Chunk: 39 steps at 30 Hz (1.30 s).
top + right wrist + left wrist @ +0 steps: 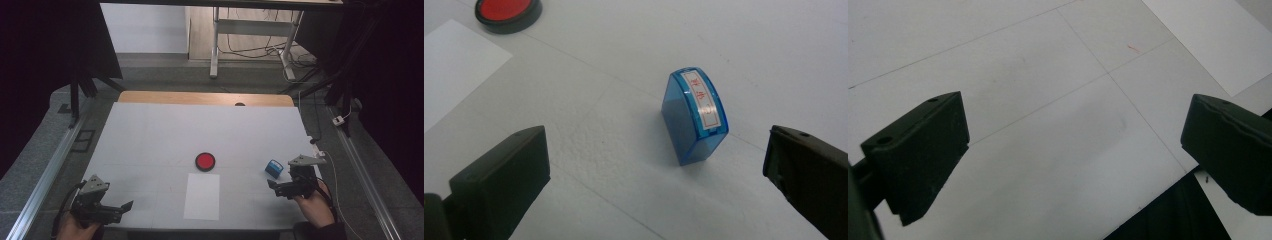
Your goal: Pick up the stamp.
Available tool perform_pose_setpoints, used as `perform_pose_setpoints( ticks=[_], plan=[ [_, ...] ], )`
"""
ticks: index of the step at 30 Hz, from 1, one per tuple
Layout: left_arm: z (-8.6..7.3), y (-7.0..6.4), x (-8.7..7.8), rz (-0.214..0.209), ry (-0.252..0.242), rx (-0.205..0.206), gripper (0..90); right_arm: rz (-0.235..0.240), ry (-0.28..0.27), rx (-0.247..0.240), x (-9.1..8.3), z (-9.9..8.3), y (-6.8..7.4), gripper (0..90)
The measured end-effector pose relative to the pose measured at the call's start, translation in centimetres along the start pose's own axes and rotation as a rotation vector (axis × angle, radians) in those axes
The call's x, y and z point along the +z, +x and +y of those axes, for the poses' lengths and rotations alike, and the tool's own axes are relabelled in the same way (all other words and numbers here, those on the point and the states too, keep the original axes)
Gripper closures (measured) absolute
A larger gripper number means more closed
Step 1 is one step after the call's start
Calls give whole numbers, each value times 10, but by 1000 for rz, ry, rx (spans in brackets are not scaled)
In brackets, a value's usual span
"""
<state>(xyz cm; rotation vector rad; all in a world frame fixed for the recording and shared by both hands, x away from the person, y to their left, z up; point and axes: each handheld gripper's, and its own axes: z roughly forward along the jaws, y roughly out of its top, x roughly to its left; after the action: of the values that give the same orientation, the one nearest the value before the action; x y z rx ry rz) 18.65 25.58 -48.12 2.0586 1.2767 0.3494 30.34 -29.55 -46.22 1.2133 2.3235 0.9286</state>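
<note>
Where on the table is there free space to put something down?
The far half of the table, beyond the red ink pad, is bare. So is the left side, between the white paper and the left gripper. It is crowded near the right gripper, where the blue stamp stands.

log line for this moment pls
right gripper: open, facing blue stamp | left gripper: open over table | ink pad, paper untouched

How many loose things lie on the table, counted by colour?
Blue: 1, the stamp standing ahead of the open right claw.
Red: 1, the round ink pad in its black rim.
White: 1, the sheet of paper.
Total: 3. The left claw is open over bare table.
</note>
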Motion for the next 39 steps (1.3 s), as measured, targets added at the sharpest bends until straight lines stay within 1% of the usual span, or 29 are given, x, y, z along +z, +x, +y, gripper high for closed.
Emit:
perform_pose_setpoints(
  ticks=[3,5,11,12,18,21,24,29,32,33,35,36,37,38,39],
  plan=[
    [0,0,0,1,0,2,0,-4,1,9,5,2,-3,0],
    [0,0,0,-1,1,0,0,-21,11,5,10,5,-4,0],
    [0,0,0,-3,1,-1,0,-9,38,-17,16,9,-7,0],
    [0,0,0,-3,2,-1,0,-9,43,-19,20,10,-11,0],
    [0,0,0,-4,2,-2,0,-3,48,-15,25,13,-18,0],
    [0,0,0,-5,3,-2,0,9,72,-42,30,15,-21,0],
    [0,0,0,-5,3,-2,0,17,79,-57,35,16,-22,0],
    [0,0,0,-5,3,-2,0,16,93,-67,40,18,-24,0],
    [0,0,0,-5,3,-1,0,18,102,-61,42,18,-27,0],
    [0,0,0,-6,3,-2,0,16,103,-60,43,19,-29,29],
    [0,0,0,-5,3,-2,0,26,97,-62,42,20,-32,86],
    [0,0,0,-5,4,-1,0,29,93,-62,42,20,-32,104],
    [0,0,0,-6,4,-1,0,29,93,-62,42,20,-32,104],
    [0,0,0,-5,4,0,0,35,99,-71,42,21,-33,163],
    [0,0,0,-5,4,0,0,35,99,-71,42,21,-33,163]
  ],
)
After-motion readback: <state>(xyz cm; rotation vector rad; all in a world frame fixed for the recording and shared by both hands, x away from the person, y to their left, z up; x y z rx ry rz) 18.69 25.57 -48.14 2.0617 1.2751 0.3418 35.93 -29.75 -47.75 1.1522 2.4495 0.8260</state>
